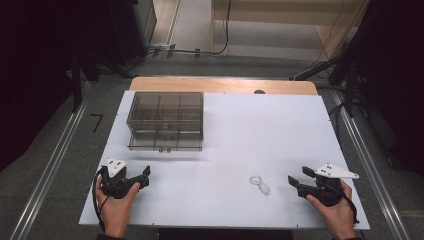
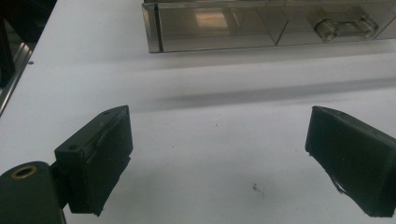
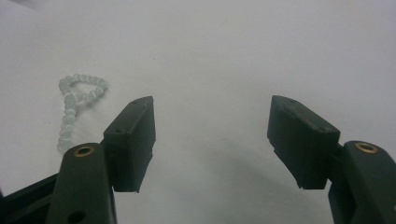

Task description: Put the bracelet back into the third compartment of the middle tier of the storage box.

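2 spread, empty grippers, left gripper and right gripper, flank the bead bracelet near the table's front edge.

A bead bracelet lies on the counter just left of the right gripper's fingers; a compartment box sits well beyond the left gripper's fingers.

Both hands parked low at the near edge, jaws apart

Left gripper sits near-left, held from below by the left hand, jaws wide with nothing between. Right gripper is near-right in the right hand, pointing left, jaws also spread and empty.
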Available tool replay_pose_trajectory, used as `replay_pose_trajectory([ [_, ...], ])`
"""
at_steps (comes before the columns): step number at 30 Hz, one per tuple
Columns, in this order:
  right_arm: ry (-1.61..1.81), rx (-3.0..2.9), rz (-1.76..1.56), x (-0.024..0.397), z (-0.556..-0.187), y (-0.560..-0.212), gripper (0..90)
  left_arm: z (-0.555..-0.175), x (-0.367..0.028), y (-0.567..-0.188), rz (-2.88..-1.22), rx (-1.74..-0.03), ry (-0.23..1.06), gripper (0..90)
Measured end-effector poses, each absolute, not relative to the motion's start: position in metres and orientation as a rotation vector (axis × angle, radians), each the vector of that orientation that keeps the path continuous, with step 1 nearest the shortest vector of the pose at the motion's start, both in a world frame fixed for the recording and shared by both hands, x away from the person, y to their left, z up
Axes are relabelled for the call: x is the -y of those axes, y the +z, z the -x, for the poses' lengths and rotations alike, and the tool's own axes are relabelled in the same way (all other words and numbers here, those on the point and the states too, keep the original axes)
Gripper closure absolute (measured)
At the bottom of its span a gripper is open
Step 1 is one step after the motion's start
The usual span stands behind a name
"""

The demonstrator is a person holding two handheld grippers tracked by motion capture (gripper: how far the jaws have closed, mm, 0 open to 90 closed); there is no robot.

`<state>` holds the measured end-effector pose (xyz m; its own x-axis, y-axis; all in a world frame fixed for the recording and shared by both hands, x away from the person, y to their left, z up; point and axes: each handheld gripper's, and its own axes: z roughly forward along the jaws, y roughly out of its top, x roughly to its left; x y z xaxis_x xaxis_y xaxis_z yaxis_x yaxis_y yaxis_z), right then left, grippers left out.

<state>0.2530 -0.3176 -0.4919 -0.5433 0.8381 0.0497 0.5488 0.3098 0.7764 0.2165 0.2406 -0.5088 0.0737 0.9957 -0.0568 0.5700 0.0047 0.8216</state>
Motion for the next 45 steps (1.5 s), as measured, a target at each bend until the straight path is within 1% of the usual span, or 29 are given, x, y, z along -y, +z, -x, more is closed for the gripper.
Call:
replay_pose_trajectory([
  [22,1.121,-2.248,-1.218,0.307,-0.252,-0.492,31.4,-0.217,-0.241,-0.509,-1.651,-1.581,0.767,7.4],
  [45,1.131,-2.289,-1.191,0.297,-0.251,-0.491,34.5,-0.218,-0.24,-0.51,-1.659,-1.579,0.758,7.4],
])
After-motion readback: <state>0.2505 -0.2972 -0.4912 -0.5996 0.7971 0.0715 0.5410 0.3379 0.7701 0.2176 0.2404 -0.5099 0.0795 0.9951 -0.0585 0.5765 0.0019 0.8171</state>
